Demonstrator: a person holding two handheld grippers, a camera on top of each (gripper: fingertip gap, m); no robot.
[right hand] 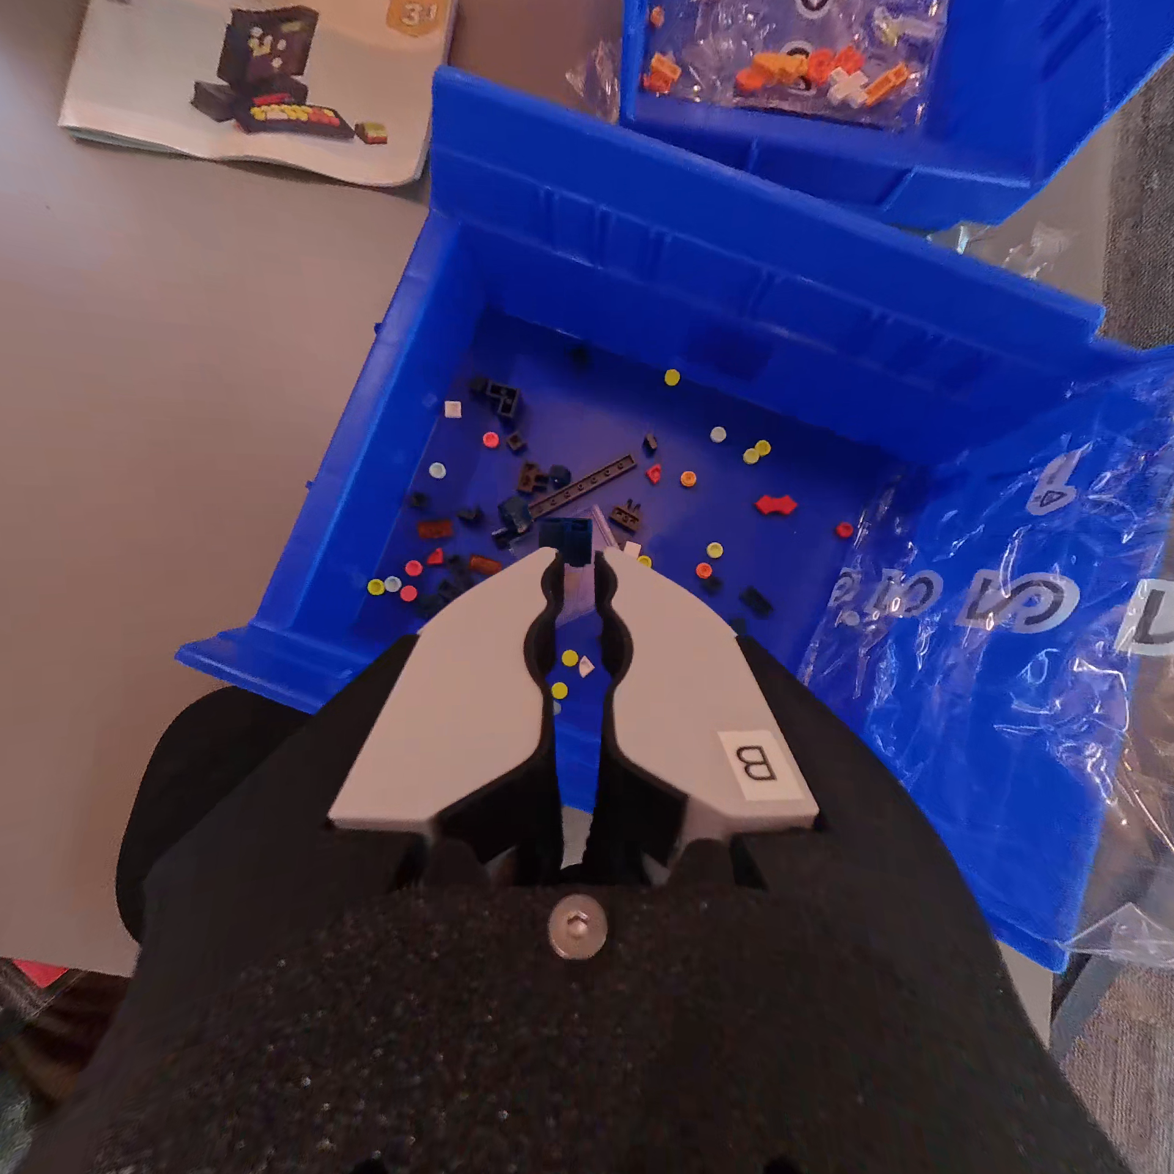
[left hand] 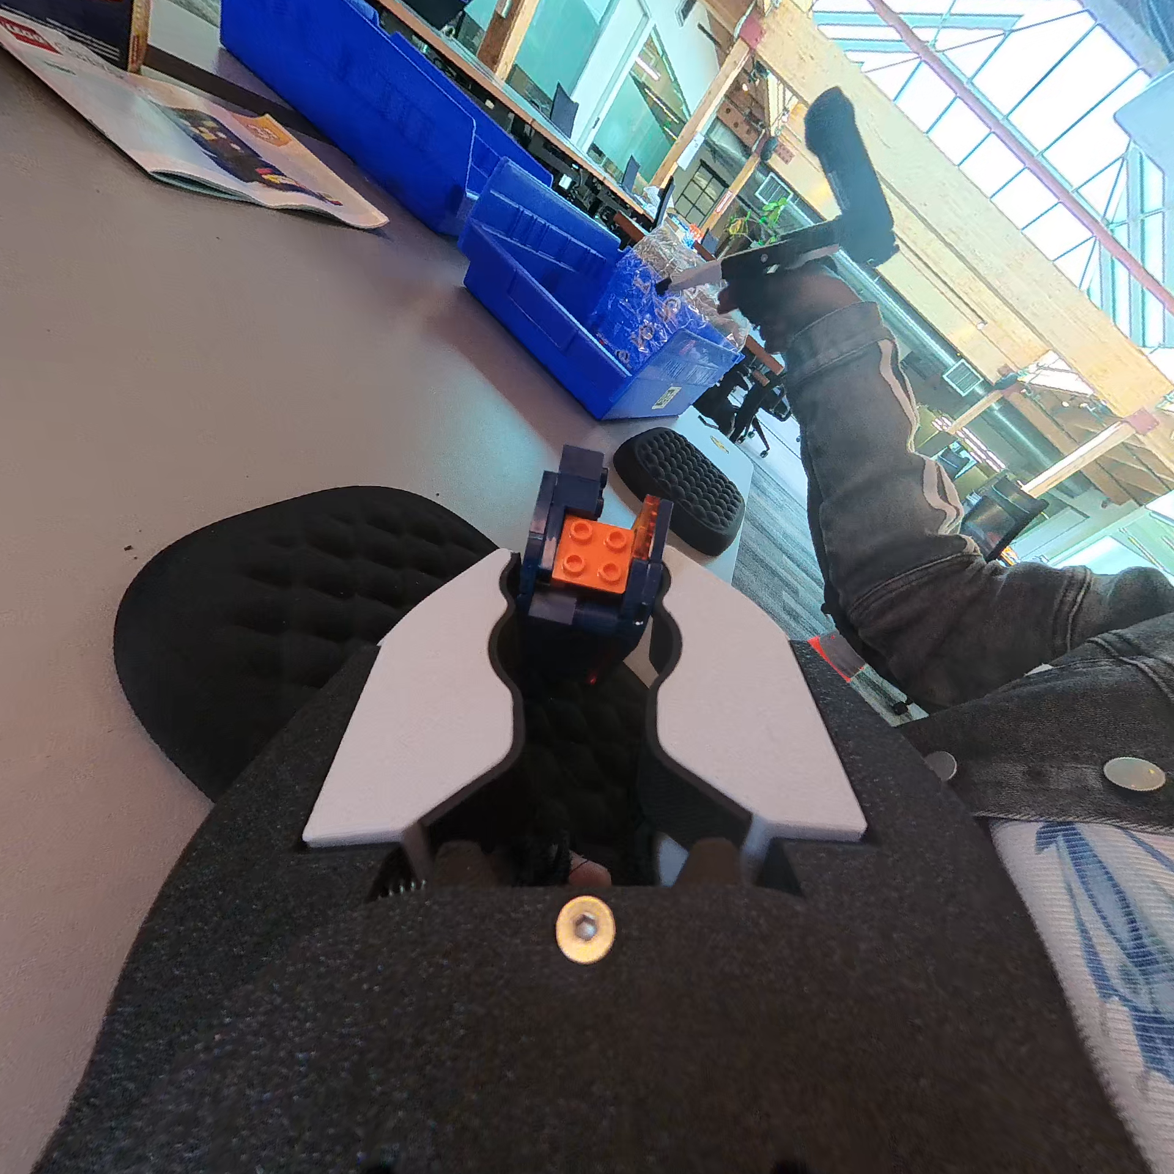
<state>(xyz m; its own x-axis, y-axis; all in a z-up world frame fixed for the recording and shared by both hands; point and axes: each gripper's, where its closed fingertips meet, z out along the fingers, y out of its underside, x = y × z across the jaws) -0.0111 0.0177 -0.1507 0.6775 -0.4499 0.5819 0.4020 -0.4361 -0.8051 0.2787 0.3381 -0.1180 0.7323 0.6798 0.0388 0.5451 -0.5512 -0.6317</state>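
Dark-blue brick, over the blue bin mid-desk, pinched at your right gripper tips: could slip. Left gripper clamps the brick assembly near the desk's edge.

glossy plastic bin, crinkled clear film bag, matt grey table

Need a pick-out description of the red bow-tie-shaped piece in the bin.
Find the open blue bin below the right gripper. On its floor, right of the long dark studded strip, lies the red piece: the only one pinched at the waist, unlike the round studs nearby.
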